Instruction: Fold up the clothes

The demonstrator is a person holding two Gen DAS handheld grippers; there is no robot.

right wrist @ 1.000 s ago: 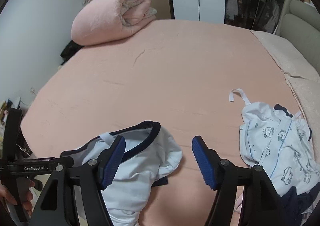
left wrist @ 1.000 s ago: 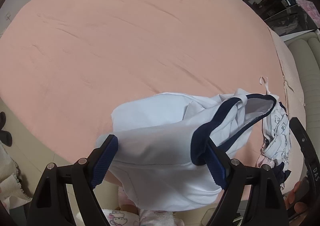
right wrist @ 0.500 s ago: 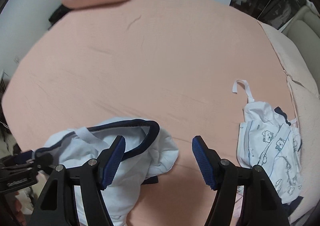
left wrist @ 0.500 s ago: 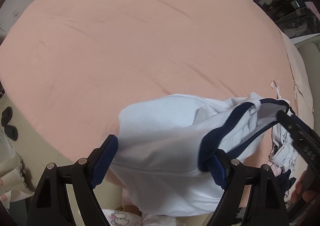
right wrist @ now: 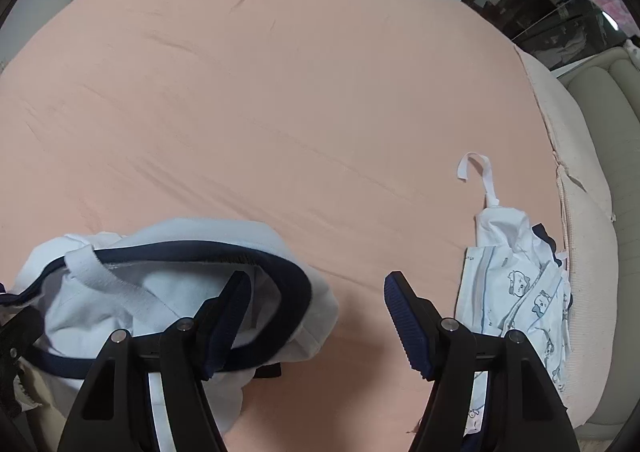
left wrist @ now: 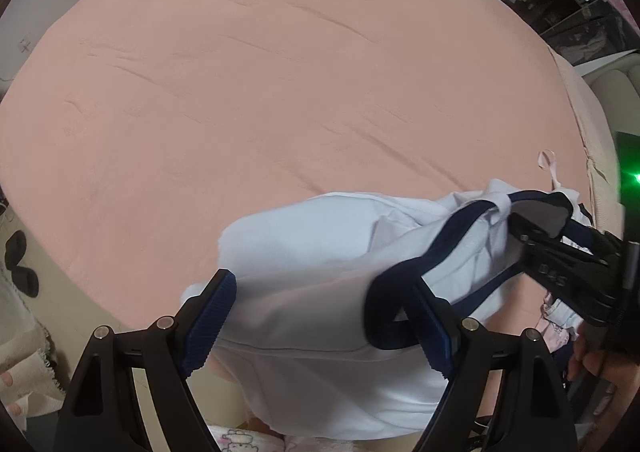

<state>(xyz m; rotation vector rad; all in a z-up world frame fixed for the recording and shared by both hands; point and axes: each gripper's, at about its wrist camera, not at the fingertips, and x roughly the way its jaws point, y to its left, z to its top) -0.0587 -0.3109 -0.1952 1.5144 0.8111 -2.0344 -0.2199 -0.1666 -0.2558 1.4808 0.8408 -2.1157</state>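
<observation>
the left gripper [left wrist: 326, 322] and right gripper [right wrist: 316, 322] stood wide, nothing pinched, around the crumpled pale blue garment [left wrist: 320, 252]; gripping its navy trim [right wrist: 192, 252] at two spread points would spread it flat.

No readable text, marking on right hand-held gripper [left wrist: 532, 211] too blurred

black angular tongs [left wrist: 324, 316] with ribbed blue pads [left wrist: 210, 322] and silver screws [left wrist: 165, 322]
</observation>
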